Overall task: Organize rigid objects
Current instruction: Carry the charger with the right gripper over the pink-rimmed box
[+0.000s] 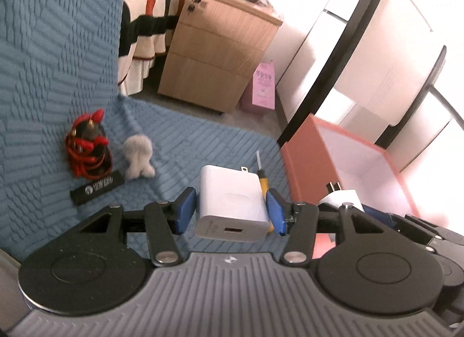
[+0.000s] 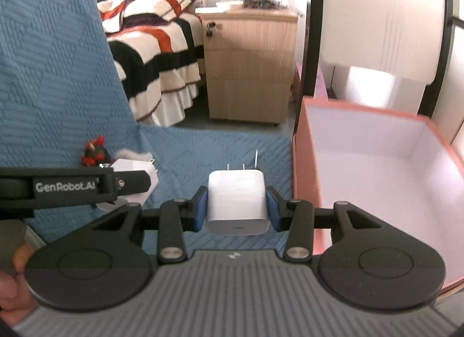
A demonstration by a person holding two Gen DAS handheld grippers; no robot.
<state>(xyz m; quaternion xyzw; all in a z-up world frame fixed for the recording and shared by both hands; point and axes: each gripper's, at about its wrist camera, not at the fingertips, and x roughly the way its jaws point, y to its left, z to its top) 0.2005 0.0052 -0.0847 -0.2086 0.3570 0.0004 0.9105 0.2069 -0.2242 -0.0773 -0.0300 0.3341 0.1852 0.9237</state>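
My left gripper (image 1: 230, 209) is shut on a white USB charger (image 1: 232, 206), held above the blue quilted cover (image 1: 58, 76). My right gripper (image 2: 237, 206) is shut on a second white charger (image 2: 237, 202) with its prongs pointing away. An open orange box (image 2: 377, 168) with a white inside stands just right of both grippers; it also shows in the left wrist view (image 1: 348, 163). A yellow-handled screwdriver (image 1: 262, 176) lies on the cover beyond the left charger. The left gripper (image 2: 116, 186) and its charger show at the left of the right wrist view.
On the cover at left lie a red and black cable bundle (image 1: 87, 148), a grey plush toy (image 1: 138, 155) and a black flat bar (image 1: 98, 187). Beyond stand a wooden drawer cabinet (image 1: 217, 47), a striped bed (image 2: 156, 55) and a pink bag (image 1: 264, 84).
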